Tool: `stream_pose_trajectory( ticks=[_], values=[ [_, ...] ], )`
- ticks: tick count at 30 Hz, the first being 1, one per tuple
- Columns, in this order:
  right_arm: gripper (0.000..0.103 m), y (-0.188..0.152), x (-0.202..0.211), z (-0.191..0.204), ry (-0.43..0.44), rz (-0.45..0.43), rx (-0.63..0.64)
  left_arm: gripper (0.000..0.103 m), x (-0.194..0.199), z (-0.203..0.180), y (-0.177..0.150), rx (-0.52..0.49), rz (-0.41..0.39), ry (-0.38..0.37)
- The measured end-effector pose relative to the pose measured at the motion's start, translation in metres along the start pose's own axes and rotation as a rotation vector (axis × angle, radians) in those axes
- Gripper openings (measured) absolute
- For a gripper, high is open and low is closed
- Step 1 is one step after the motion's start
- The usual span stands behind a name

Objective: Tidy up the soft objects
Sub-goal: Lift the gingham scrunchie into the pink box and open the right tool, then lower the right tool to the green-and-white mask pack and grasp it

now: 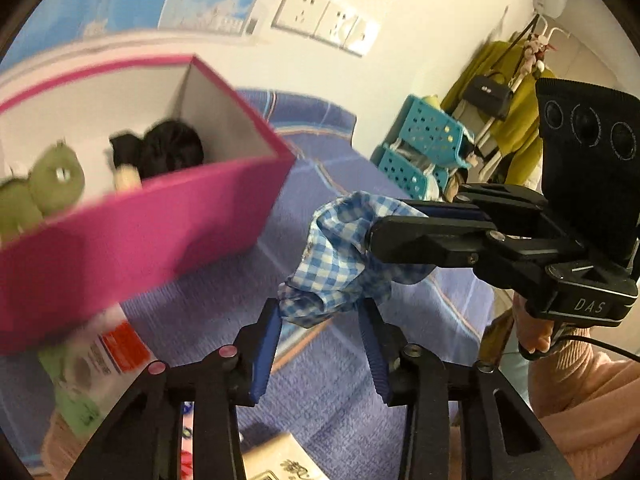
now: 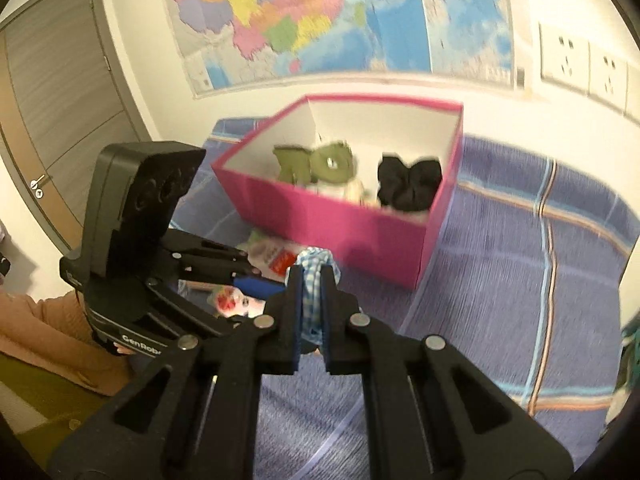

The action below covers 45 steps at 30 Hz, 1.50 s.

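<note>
A blue-and-white checked cloth (image 1: 340, 256) hangs in the air above the blue bedspread. My right gripper (image 2: 311, 280) is shut on it; it also shows in the left wrist view (image 1: 384, 226), coming in from the right. My left gripper (image 1: 322, 312) is open, its blue pads either side of the cloth's lower end. The cloth also shows in the right wrist view (image 2: 313, 276). A pink box (image 2: 360, 224) stands behind, holding a green plush toy (image 2: 320, 164) and a black soft item (image 2: 408, 184). The box also shows in the left wrist view (image 1: 152, 220).
A blue striped bedspread (image 2: 520, 264) covers the surface. Packets with red and green labels (image 1: 96, 364) lie beside the box. Teal perforated baskets (image 1: 428, 140) and a clothes rack (image 1: 516, 92) stand at the right. A wall map (image 2: 320, 12) and sockets (image 1: 324, 18) are behind.
</note>
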State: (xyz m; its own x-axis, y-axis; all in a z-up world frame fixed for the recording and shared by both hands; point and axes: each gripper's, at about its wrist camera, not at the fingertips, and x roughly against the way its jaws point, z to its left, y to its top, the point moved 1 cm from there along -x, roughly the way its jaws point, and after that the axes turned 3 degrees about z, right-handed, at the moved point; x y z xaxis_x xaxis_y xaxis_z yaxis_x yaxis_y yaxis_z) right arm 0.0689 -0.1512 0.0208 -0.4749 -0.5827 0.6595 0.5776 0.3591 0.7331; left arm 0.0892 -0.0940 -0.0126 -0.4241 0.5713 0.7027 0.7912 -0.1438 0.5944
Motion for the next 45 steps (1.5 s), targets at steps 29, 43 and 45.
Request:
stream_pose_trajectory(
  ticks=[29,43,45],
  values=[
    [0.009,0.112,-0.075,-0.054,-0.120,0.034,0.117,0.040,-0.012,0.063,0.115,0.062,-0.028,0.206],
    [0.028,0.109,-0.095,-0.086,-0.250,0.056,-0.015,0.049,-0.006,0.081,0.096,0.123,-0.002,0.284],
    [0.028,0.108,-0.086,-0.085,-0.232,0.037,-0.023,0.049,0.006,0.082,0.091,0.131,-0.029,0.289]
  ],
)
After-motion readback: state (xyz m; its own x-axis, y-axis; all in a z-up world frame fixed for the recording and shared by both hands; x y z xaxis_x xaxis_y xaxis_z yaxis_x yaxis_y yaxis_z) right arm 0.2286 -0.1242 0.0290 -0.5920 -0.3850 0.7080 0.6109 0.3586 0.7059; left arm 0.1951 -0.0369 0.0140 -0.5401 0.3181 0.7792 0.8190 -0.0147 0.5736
